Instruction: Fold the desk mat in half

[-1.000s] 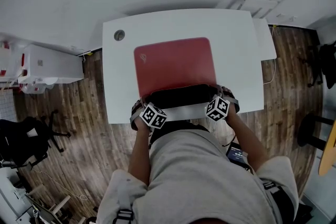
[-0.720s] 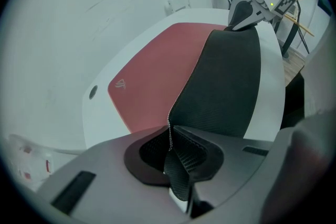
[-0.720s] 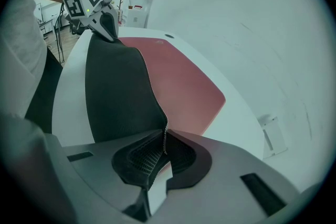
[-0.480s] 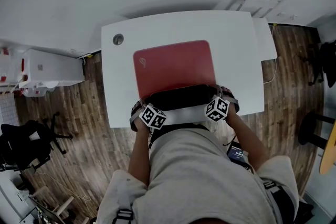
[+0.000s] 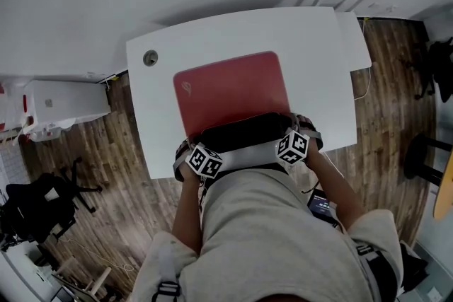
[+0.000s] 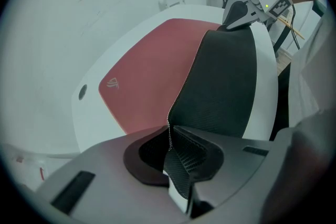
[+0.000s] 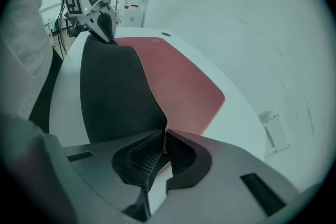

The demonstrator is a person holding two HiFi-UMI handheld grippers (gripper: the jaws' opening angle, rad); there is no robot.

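My left tool [image 6: 177,166] and right tool [image 7: 156,159] each clamp 1 near corner of the mat [image 5: 230,90]. Its near edge is raised and curled, black underside up, and the red rest lies flat on the white worktop [image 5: 318,46].

One desk mat [image 5: 230,88]. Two grippers: left gripper [image 6: 174,161], right gripper [image 7: 159,153]. One white table [image 5: 315,46]. One round grommet [image 5: 150,57], table's 10 o'clock corner. One white cabinet [image 5: 64,104], floor, 9 o'clock. One black swivel chair [image 5: 35,205], 8 o'clock. One person [image 5: 276,237].
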